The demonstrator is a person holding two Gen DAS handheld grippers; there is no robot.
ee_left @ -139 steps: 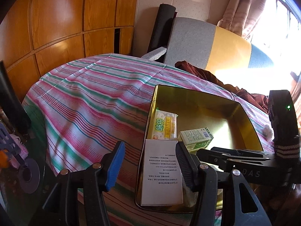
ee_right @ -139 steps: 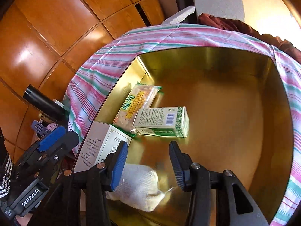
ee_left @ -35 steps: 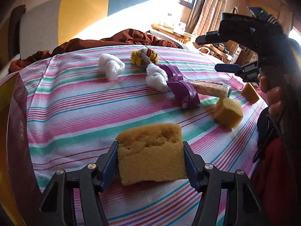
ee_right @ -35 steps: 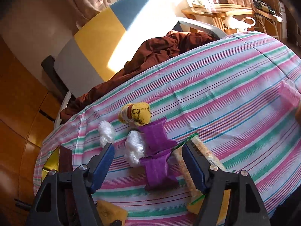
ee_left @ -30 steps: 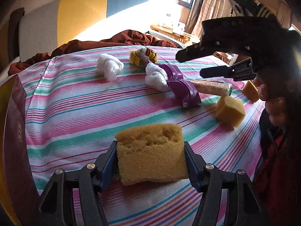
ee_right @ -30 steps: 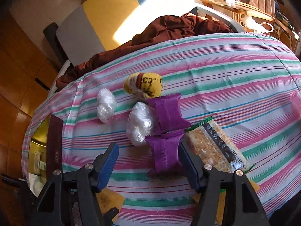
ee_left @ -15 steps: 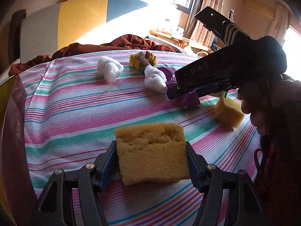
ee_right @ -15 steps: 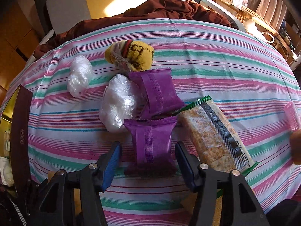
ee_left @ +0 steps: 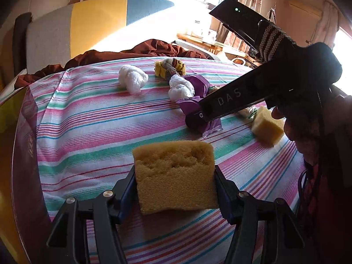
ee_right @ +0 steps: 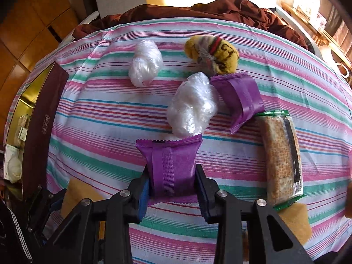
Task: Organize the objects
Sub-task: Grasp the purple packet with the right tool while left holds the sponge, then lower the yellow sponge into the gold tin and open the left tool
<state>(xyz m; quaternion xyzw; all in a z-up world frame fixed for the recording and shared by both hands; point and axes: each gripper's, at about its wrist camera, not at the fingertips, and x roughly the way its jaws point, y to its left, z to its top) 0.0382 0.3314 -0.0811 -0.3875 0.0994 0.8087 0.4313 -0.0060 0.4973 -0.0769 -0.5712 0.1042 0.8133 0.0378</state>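
Gripping stage: right gripper jaws just closed onto purple packet; left gripper clamps sponge. Next: carry both to tin at 9 o'clock.

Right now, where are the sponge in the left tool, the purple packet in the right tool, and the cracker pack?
sponge (ee_left: 175, 177): left wrist view, middle of its front face.
purple packet (ee_right: 172, 167): right wrist view, centre seam between the pads.
cracker pack (ee_right: 280, 154): right wrist view, middle of the clear wrapper.

Sponge between left claw pads, wrapped packet between right claw pads
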